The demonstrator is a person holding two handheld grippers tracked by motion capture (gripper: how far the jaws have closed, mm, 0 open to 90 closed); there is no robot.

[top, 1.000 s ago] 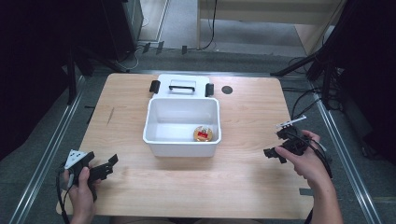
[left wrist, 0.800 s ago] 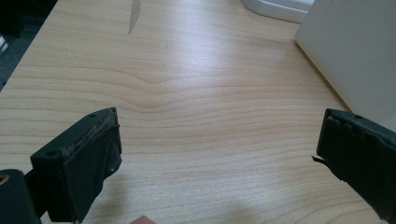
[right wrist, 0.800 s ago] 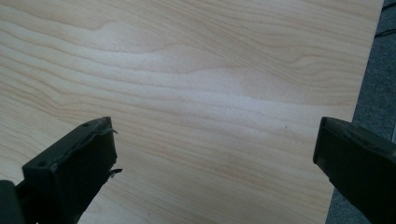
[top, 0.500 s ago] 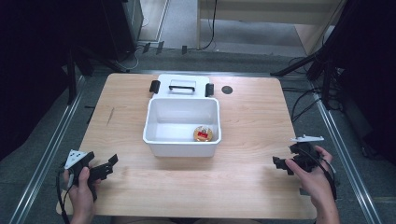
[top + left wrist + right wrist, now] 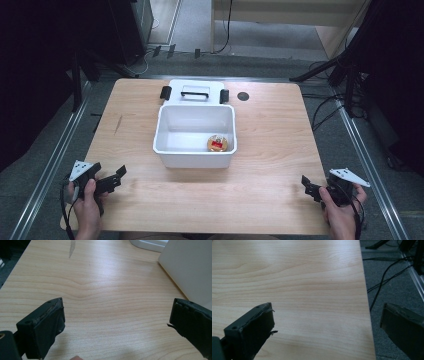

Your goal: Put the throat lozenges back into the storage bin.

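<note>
A white plastic bin [image 5: 172, 147] stands in the middle of the wooden table [image 5: 270, 130]. Inside it, at the front right, lies a small round yellow tin with a red label [image 5: 217, 143]. My left gripper [image 5: 114, 179] rests in a hand near the table's front left corner, open and holding nothing. Its own view has the jaws of the left gripper [image 5: 116, 308] wide apart over bare wood, with the bin's wall [image 5: 190, 267] to the upper right. My right gripper [image 5: 309, 187] sits at the front right corner, open and holding nothing. In the right gripper view, that gripper [image 5: 327, 312] straddles the table's right edge.
The bin's white lid [image 5: 195, 92], with a black latch at each end, lies flat behind the bin. A small dark round hole [image 5: 243, 96] marks the table's far right. Cables [image 5: 384, 280] trail on the grey floor past the right edge.
My right gripper has drawn back toward the person, from beside the bin's right to the front right corner. The left gripper has stayed put.
</note>
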